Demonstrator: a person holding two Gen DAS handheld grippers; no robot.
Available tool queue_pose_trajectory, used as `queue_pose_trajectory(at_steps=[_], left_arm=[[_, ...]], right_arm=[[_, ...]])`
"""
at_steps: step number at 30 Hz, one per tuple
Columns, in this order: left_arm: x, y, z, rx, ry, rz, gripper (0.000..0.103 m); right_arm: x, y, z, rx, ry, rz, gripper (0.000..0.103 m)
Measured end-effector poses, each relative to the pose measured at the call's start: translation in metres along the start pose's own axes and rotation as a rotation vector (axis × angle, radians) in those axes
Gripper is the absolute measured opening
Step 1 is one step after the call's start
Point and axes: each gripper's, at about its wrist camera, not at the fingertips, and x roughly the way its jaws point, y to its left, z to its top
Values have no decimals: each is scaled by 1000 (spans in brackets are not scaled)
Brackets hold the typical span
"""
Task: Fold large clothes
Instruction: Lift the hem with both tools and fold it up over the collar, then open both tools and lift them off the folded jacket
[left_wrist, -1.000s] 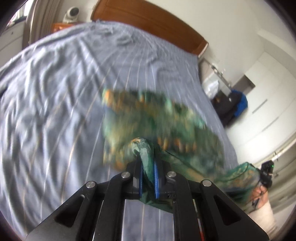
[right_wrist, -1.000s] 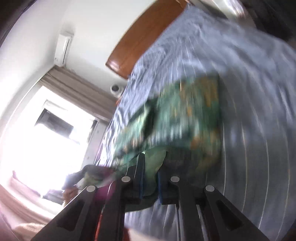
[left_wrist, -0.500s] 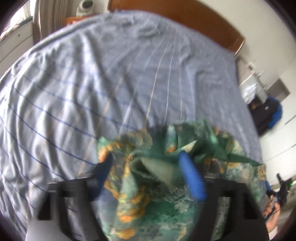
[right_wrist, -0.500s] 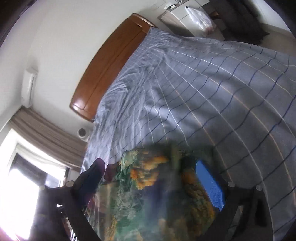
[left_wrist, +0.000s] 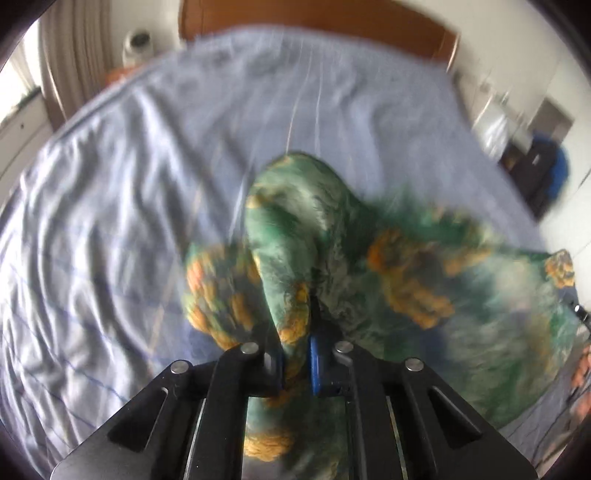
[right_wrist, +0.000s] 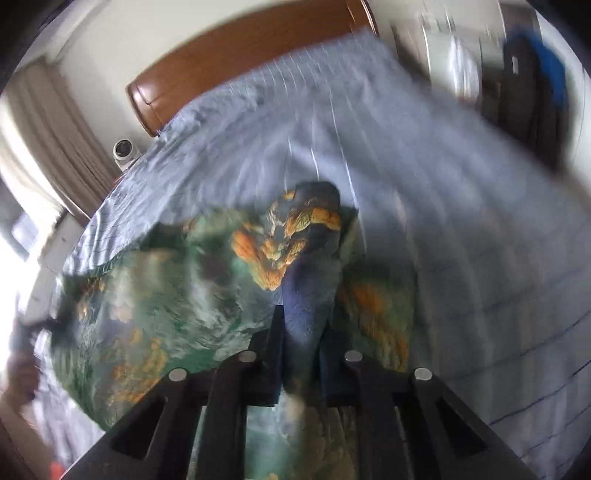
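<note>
A bunched fold of the green, orange-flowered silky garment (left_wrist: 295, 236) is pinched in each hand-held gripper, left (left_wrist: 296, 363) and right (right_wrist: 301, 363), and held over the grey-blue checked bed (left_wrist: 110, 206), presumably for spreading flat before folding.

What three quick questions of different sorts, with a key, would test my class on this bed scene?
1. True or false: the left claw is shut on the green floral garment.
2. What does the garment lie on: (a) a bare floor, (b) the blue striped bedsheet, (c) a table?
3. What does the right claw grip?

Key: 1 true. 2 b. 3 A fold of the same garment.
</note>
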Motion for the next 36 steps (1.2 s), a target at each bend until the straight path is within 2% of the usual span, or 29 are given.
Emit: queue_pose_trajectory(at_steps=[3,5,6,8,9,11,13,17,18,20,21,22,23,24,26,28,30,32,34,36], left_arm=[[-18,-5,11,10,-98,21,9],[3,-7,12,-1,-89,53,10],[23,-4,9,-15,-50,69,10],[66,5,-6,-37,41,109,15],[86,11,-17,-54,78,106,17],[95,16,-31,-70,47,87,20],[93,18,-36,-76,-5,70,21],[91,16,-36,-60,-9,66,24],[88,16,-35,-60,-14,71,28],[79,15,-38,-68,-25,85,46],[67,15,-38,-75,-35,84,66],[61,19,-42,-76,-49,79,83],[50,16,-45,-68,-74,81,87],[36,14,-49,-53,-100,88,89],[10,8,-63,2,-127,93,91],[-10,2,-77,53,-127,118,91],[-34,-7,-98,98,-131,120,91],[-55,-18,-117,123,-135,93,92],[-74,-31,-140,148,-141,55,95],[-88,-46,-161,162,-137,36,96]], right_arm=[[-31,16,14,-73,-130,-4,13],[-30,17,20,-81,-157,-31,13],[-21,13,21,-58,-145,-40,13],[10,-1,12,0,-77,-74,13],[34,-9,2,27,-25,-102,13],[60,-19,-17,72,22,-105,14],[66,-18,-31,79,4,-106,16],[67,-23,-36,84,-8,-86,19],[67,-28,-36,101,-1,-71,20],[67,-27,-32,135,3,-37,30],[60,-28,-32,148,-4,-25,36],[55,-29,-30,154,-15,-23,56],[42,-28,-30,157,-43,-18,67],[26,-26,-32,152,-85,-20,78],[0,-18,-37,126,-147,-44,80],[-27,-7,-49,82,-173,-55,81],[-55,10,-70,16,-184,-75,82],[-76,28,-95,-46,-185,-87,89],[-87,44,-120,-93,-162,-98,93],[-97,58,-152,-128,-125,-117,94]])
